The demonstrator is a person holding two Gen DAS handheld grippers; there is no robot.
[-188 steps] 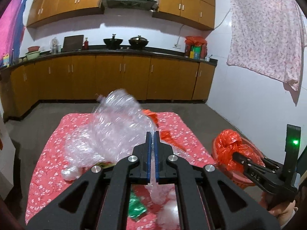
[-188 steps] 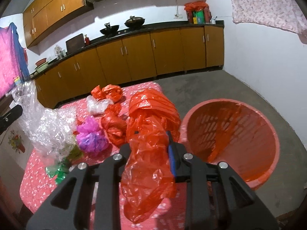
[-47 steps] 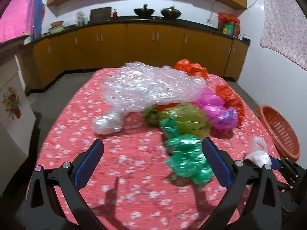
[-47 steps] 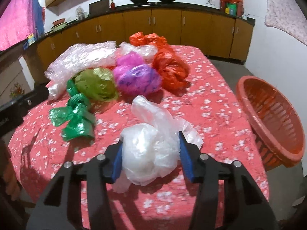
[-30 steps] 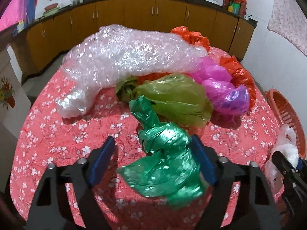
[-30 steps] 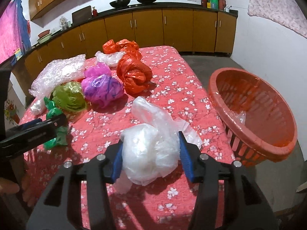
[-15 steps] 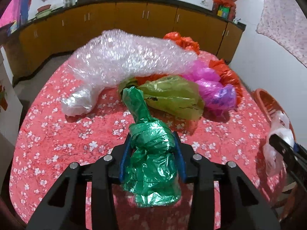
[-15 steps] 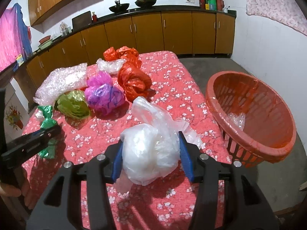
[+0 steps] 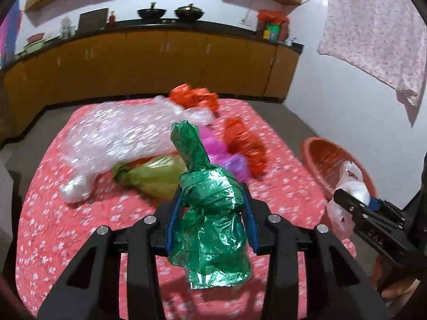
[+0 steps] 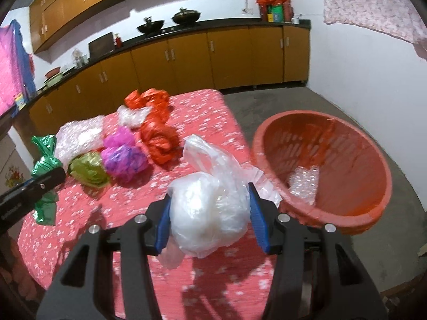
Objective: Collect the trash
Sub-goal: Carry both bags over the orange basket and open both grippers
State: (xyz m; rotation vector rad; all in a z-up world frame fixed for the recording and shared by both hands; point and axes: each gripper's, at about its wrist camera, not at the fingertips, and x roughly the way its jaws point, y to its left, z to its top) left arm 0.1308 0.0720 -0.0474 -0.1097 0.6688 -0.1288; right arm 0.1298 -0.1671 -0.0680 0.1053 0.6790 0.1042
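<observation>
While both sets of tongs hang over the near edge of the worktop [image 10: 88,210], the strip of red flowered cloth in front of them is bare, and the orange laundry basket [image 10: 344,213] sits off the right edge on the grey floor, tilted with its mouth facing the worktop. Left tongs [image 9: 212,200] are pinching a crinkly green plastic bag [image 9: 213,224], knotted in the middle, lifted clear of the cloth. Right tongs [image 10: 209,208] are clamped on a puffy white plastic bag [image 10: 208,213], close to the basket rim. Bubble wrap [image 9: 120,138], an olive bag [image 9: 157,176], a pink-purple bag [image 10: 124,154] and red bags [image 10: 158,138] are piled further back. Behind that, a kitchen counter [image 10: 186,29] with orange cabinets and two woks.
</observation>
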